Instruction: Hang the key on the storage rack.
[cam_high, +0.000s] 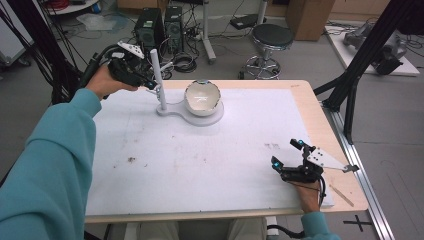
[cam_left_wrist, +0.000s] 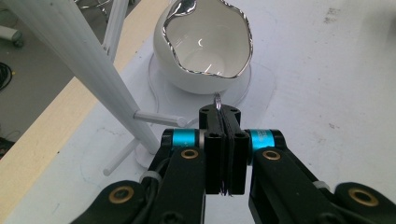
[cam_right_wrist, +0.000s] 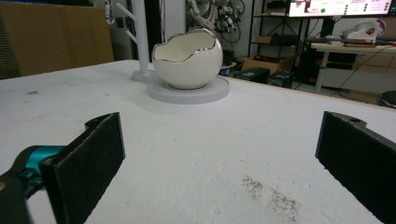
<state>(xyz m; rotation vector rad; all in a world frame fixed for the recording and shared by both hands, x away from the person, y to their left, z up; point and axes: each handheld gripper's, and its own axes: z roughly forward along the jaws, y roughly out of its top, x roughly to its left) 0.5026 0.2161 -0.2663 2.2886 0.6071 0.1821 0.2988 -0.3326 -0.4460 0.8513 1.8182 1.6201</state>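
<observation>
Pinching thin ring (cam_left_wrist: 217, 99), left hand-held gripper (cam_left_wrist: 224, 140) beside stand (cam_left_wrist: 70, 51)

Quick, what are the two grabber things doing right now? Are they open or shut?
Left gripper: shut on a thin metal ring, beside the white stand.
Right gripper: open, holding nothing, low over the table.

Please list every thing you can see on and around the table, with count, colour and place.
bowl: one, white with silver rim, shaped like a broken eggshell, on the stand's round base
stand: one, white, upright post with pegs, far left of table
ring: one, thin, silver, pinched in the left claw
table: one, white top, wooden edge
stool: one, black seat, on the floor beyond the table
left claw: black, shut on the ring, beside the post
right claw: black, open, near right corner
</observation>
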